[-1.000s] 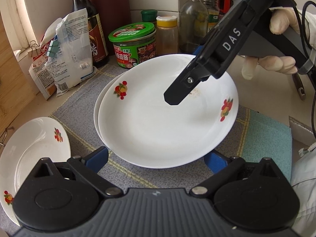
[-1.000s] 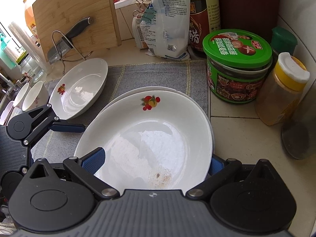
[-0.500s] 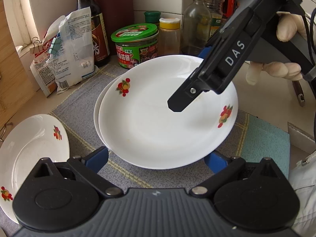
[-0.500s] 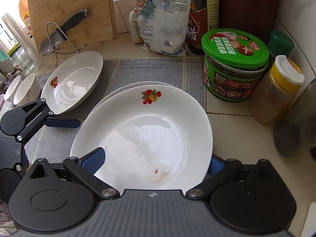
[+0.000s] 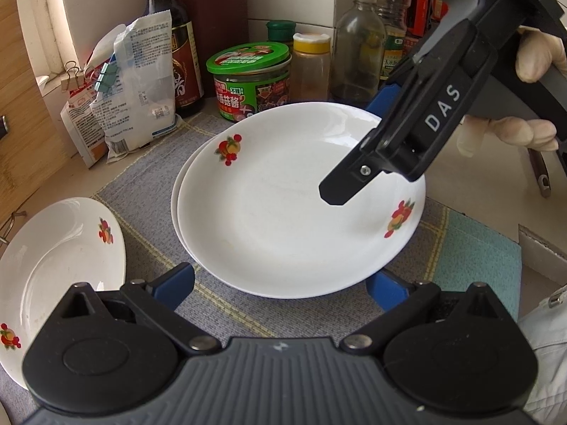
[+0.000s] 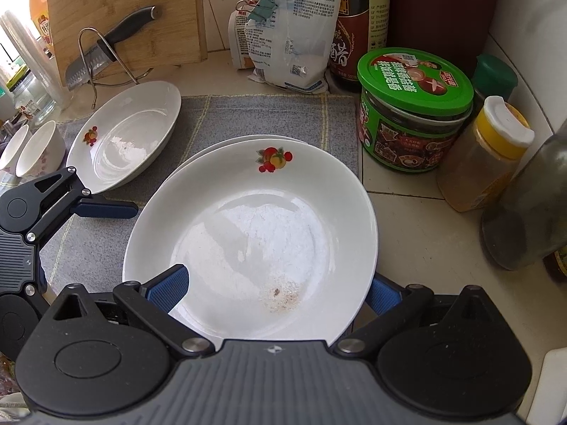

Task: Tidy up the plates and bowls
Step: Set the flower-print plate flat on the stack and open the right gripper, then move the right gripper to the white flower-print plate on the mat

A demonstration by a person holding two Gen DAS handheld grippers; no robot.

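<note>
Two white fruit-print plates are stacked on the grey mat; the top plate [image 5: 283,212] [image 6: 255,233] sits slightly offset on the lower plate [image 5: 176,191] [image 6: 212,145]. My right gripper [image 6: 276,283] is open, its blue fingers on either side of the stack's near rim; it also shows in the left wrist view [image 5: 358,184] over the plate's far right. My left gripper [image 5: 283,279] is open by the stack's near edge; it also shows in the right wrist view [image 6: 106,209]. A third plate [image 5: 60,269] [image 6: 127,134] lies apart on the mat's left.
A green-lidded jar [image 6: 411,106], yellow-capped spice jar [image 6: 485,156], sauce bottles [image 5: 173,42] and clipped bags [image 6: 290,32] crowd the back. A knife on a rack [image 6: 106,53] leans on a cutting board. Two small bowls [image 6: 32,148] sit at far left. A teal cloth [image 5: 478,258] lies right.
The right gripper has drawn back a little toward the stack's right rim. The left gripper has shifted slightly. The plates stay stacked.
</note>
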